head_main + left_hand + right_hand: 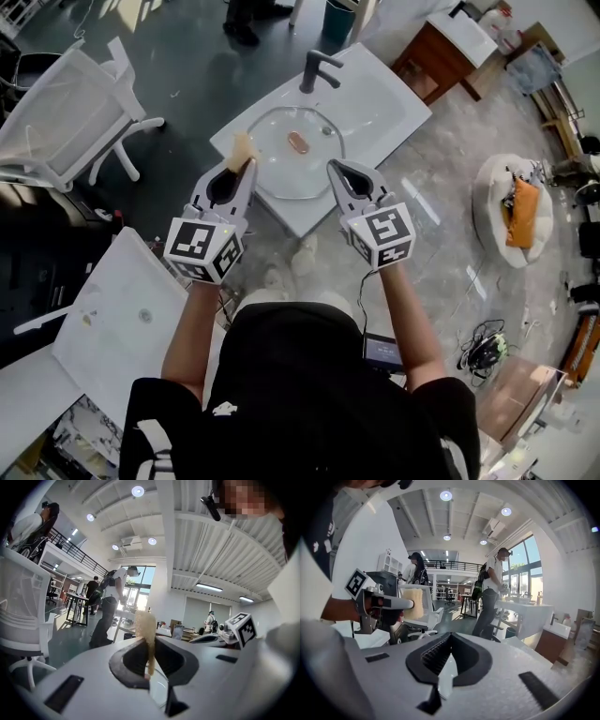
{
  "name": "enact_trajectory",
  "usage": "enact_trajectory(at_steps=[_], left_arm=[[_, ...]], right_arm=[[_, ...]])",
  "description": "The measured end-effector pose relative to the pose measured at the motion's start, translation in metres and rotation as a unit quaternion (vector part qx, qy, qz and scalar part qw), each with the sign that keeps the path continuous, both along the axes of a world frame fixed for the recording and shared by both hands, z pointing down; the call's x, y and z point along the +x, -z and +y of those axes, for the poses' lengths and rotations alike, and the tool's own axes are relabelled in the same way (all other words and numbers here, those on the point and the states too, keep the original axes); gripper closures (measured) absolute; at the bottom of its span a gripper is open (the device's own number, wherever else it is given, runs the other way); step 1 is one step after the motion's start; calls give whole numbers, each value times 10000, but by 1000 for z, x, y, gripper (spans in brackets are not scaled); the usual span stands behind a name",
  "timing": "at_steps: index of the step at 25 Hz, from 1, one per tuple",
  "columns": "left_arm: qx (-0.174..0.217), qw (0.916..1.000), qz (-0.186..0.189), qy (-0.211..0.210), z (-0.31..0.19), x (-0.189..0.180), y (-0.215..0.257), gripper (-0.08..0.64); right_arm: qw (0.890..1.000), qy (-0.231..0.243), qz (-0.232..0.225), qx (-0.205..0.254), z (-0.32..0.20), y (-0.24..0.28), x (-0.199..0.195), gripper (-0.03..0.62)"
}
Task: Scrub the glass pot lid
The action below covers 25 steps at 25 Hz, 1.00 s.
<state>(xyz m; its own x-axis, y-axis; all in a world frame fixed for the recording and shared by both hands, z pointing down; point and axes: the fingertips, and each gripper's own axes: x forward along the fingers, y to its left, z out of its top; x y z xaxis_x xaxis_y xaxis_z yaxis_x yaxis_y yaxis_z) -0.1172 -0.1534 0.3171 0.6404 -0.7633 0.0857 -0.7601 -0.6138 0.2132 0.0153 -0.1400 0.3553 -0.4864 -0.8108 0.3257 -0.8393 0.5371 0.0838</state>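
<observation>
Clear round glass pot lid (281, 167) with brownish knob lies flat in the bowl of the white rectangular washbasin (386, 101), roughly centred. The dark tap (317, 69) is at the basin's back edge.

Left gripper (246, 170): jaws clamped on a pale yellow sponge pad (243, 148), which sticks out past the tips. It hangs over the front-left edge of the bowl, just beside the lid rim; contact can't be confirmed.

Right gripper (335, 170): jaws fully together, nothing between them, tips over the front-right edge of the bowl near the lid rim.

Step, as judged: approach only. Sponge is in hand and scrubbing hasn't started.

Next move calls for bringing the sponge down flat onto the glass and rubbing across it. The lid will likely slide on the wet porcelain, so the right gripper should pin the rim or open to take the knob.
</observation>
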Motion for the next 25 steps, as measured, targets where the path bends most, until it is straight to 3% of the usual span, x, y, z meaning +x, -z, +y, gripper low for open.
enact_trajectory(at_steps=[7,14,17,21,25], left_arm=[[-190,9996,-142,172,-30,5,-23,540],[-491,9980,-281,284,-61,19,-52,540],[-617,9971,-263,355,-72,26,-63,540],[-819,9951,-379,404,-82,36,-85,540],[-1024,9927,-486,410,-83,43,-109,540]], right_arm=[[9977,431,148,-507,-26,-43,4,603],[9855,942,577,-1291,-39,-109,20,599],[9775,1089,611,-1697,-42,-138,29,528],[9653,1302,717,-2148,-43,-172,35,502],[9495,1540,1081,-2511,-42,-207,39,427]])
